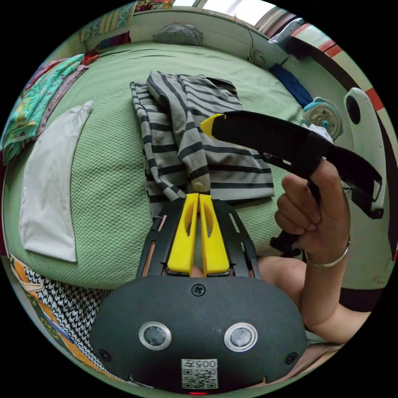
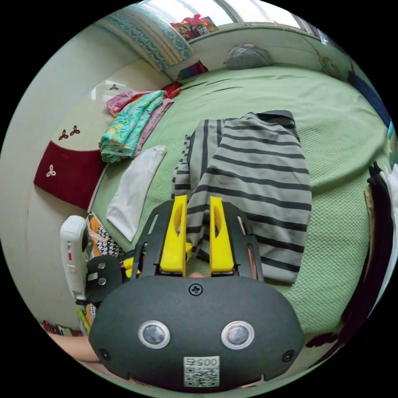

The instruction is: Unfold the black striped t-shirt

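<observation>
The left tongs [image 1: 198,198] are pressed together, and their 2 yellow jaws pinch a raised fold of the grey t-shirt with black stripes [image 1: 195,137], which lies folded on the green textured bed cover [image 1: 112,166]. The right tongs [image 2: 197,207] are spread, with a hanging edge of the same shirt between the jaws, not yet gripped. In the left gripper view the right tongs, held in a hand [image 1: 315,211], hover over the shirt's side. A white folded cloth [image 1: 52,186] lies beside the shirt, and a stack of colourful folded fabrics [image 2: 132,124] lies further from it. The risk, I think: if only 1 layer is pinched, pulling will drag the whole shirt along the bed instead of opening it, or the thin fold will slip out.
</observation>
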Demonstrator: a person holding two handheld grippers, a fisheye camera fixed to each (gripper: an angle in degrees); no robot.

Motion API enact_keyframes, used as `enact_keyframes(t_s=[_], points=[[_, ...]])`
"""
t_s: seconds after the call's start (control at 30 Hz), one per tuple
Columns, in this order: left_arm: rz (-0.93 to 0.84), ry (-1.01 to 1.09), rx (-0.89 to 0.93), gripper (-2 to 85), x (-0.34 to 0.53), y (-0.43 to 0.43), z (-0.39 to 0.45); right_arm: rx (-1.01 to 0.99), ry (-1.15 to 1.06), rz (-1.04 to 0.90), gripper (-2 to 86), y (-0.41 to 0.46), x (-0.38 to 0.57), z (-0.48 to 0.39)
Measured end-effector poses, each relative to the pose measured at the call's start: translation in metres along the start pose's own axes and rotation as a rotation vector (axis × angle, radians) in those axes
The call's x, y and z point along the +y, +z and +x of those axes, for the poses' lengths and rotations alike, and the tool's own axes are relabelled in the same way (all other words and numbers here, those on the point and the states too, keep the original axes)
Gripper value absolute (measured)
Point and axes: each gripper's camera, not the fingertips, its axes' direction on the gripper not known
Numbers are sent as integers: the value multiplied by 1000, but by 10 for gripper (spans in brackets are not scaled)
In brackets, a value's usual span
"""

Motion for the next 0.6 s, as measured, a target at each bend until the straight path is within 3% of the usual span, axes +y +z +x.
enact_keyframes(t_s=[0.27,0.6], points=[[71,29,86,-6,7,-26,-27,11,-36,-74,108,41,-9,-24],[88,-96,40,-6,7,-39,-79,130,-90,-100,132,81,-10,-68]])
